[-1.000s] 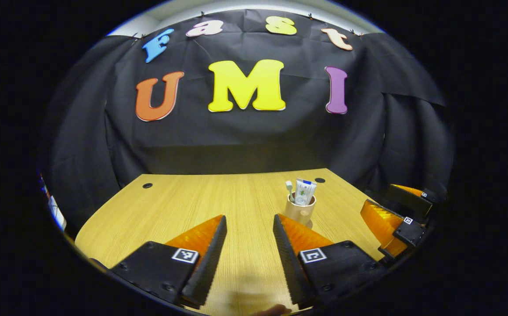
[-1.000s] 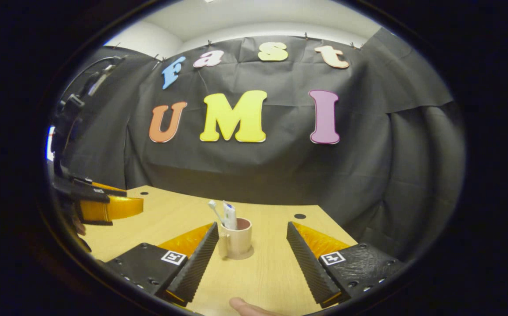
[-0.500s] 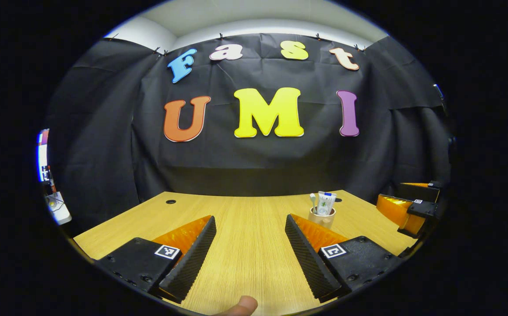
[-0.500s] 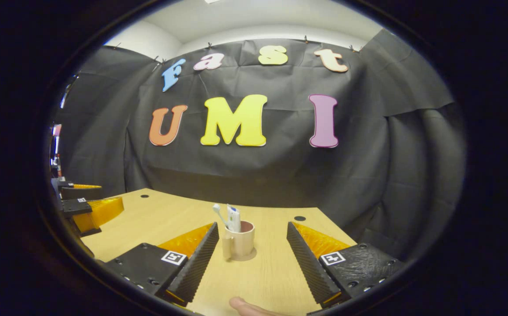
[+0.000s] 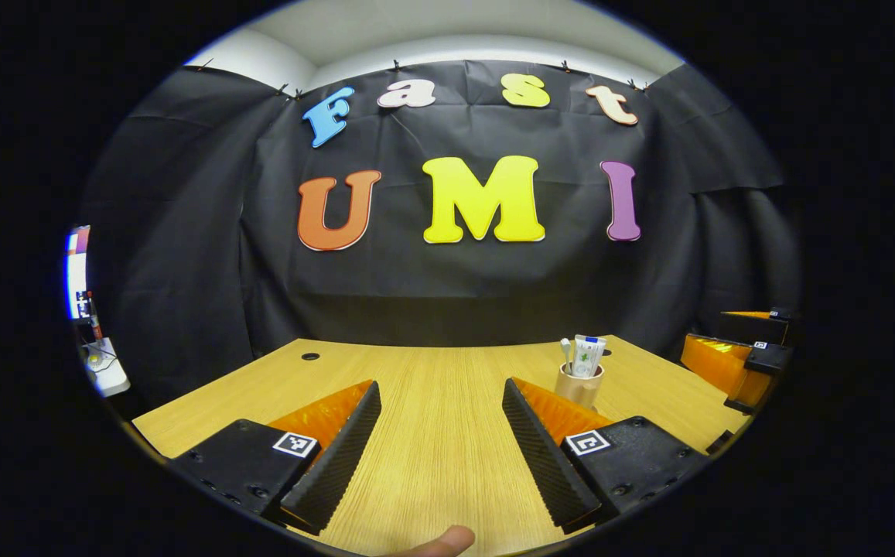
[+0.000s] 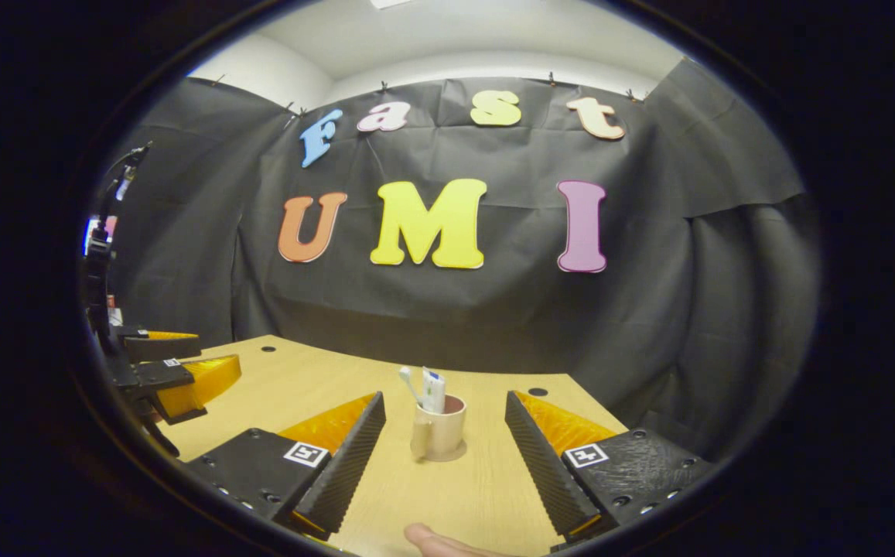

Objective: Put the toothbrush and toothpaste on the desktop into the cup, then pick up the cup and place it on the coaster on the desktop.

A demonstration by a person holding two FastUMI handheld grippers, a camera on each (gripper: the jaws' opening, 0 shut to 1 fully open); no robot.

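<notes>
A beige cup with a handle stands upright on a round coaster on the wooden desktop. The toothbrush and the toothpaste tube stick up out of it. My right gripper is open, its fingers either side of the cup and nearer the camera, not touching it. In the left gripper view the cup stands at the right with toothbrush and toothpaste inside. My left gripper is open over bare desktop, left of the cup.
The desktop has a cable hole at its far left and another cable hole behind the cup. The right gripper shows at the right edge of the left gripper view, the left gripper at the left edge of the right gripper view.
Both grippers have drawn back and away from the cup, which looks smaller now. The left gripper's view has tilted up and swung left. The cup has stayed put on the coaster.
</notes>
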